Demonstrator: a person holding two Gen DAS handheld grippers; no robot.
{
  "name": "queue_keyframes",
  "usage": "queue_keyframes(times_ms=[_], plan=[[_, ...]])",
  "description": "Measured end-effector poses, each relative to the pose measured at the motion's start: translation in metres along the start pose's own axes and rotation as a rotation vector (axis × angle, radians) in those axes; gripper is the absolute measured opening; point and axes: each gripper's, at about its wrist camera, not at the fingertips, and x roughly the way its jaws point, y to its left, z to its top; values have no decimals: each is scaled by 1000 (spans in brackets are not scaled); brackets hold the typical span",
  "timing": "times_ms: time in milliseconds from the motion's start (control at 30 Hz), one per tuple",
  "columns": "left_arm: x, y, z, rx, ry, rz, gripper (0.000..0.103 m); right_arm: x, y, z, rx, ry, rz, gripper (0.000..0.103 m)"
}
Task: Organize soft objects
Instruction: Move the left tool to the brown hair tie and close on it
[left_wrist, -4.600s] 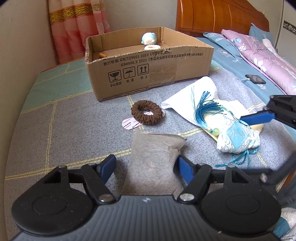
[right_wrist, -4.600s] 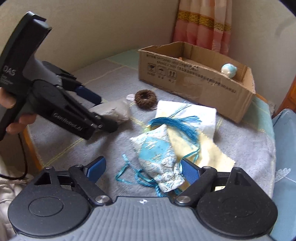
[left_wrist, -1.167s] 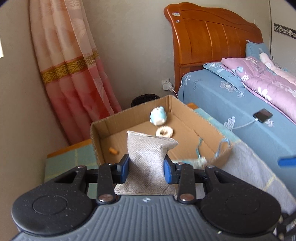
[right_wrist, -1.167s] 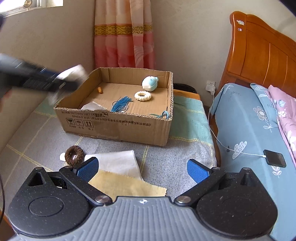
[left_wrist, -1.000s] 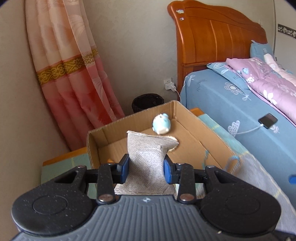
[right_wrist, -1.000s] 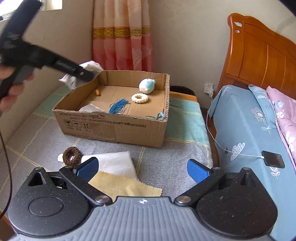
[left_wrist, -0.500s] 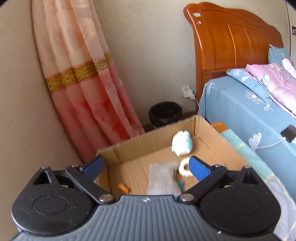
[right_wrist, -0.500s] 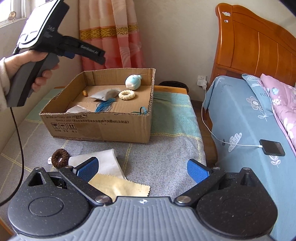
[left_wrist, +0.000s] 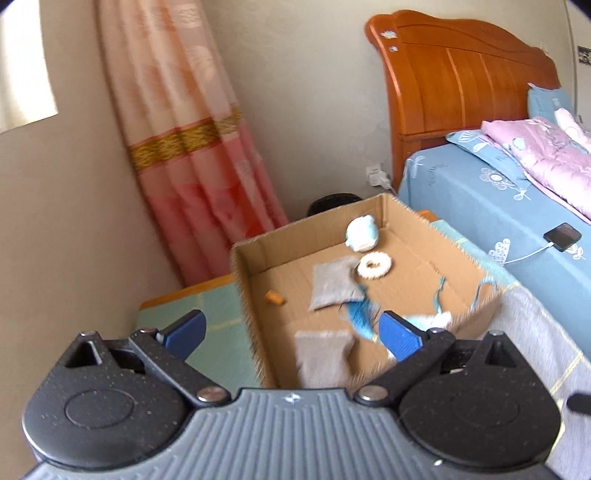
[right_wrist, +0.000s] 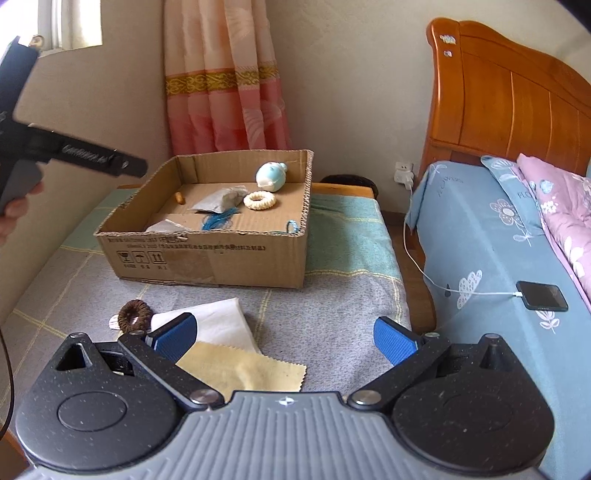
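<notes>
The open cardboard box (right_wrist: 207, 254) stands on the blanket-covered surface. In it lie the grey pouch (left_wrist: 334, 282), a white ring (left_wrist: 375, 265), a light-blue plush (left_wrist: 362, 232), a blue tassel (left_wrist: 360, 317) and a second pale pouch (left_wrist: 321, 354). My left gripper (left_wrist: 291, 332) is open and holds nothing. It hovers over the box's near corner, and in the right wrist view the left gripper (right_wrist: 136, 168) is to the left of the box, held by a hand (right_wrist: 14, 210). My right gripper (right_wrist: 284, 338) is open above a yellow cloth (right_wrist: 243, 367), a white cloth (right_wrist: 218, 325) and a brown scrunchie (right_wrist: 135, 314).
A bed with a blue sheet (right_wrist: 480, 240) and a wooden headboard (right_wrist: 498, 110) lies to the right. A phone (right_wrist: 541, 295) on a cable rests on the sheet. A pink curtain (right_wrist: 221, 92) and the wall stand behind the box. A small orange piece (left_wrist: 275, 297) lies in the box.
My left gripper has opened and let go of the grey pouch, which now lies on the box floor beside the white ring. The left gripper has drawn back from the box. The right gripper has barely moved.
</notes>
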Motion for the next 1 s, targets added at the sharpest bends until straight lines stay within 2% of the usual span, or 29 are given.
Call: queue_keyframes(times_ms=[67, 267, 467, 533, 667, 867, 1000], plan=[[-10, 3, -15, -31, 10, 0, 100, -2, 2, -7, -23, -17, 14, 103], [-30, 5, -59, -102, 38, -15, 100, 9, 11, -28, -68, 42, 50, 103], [-33, -4, -91, -163, 50, -43, 100, 29, 26, -47, -94, 101, 83, 103], [-29, -8, -99, -154, 67, -31, 100, 34, 32, -49, -95, 117, 91, 103], [-25, -15, -109, -100, 89, -8, 100, 41, 48, -47, -124, 134, 114, 103], [-22, -11, -114, -112, 95, -22, 100, 57, 73, -41, -169, 154, 109, 103], [-21, -10, -117, -121, 102, -27, 100, 70, 82, -41, -190, 164, 35, 103]])
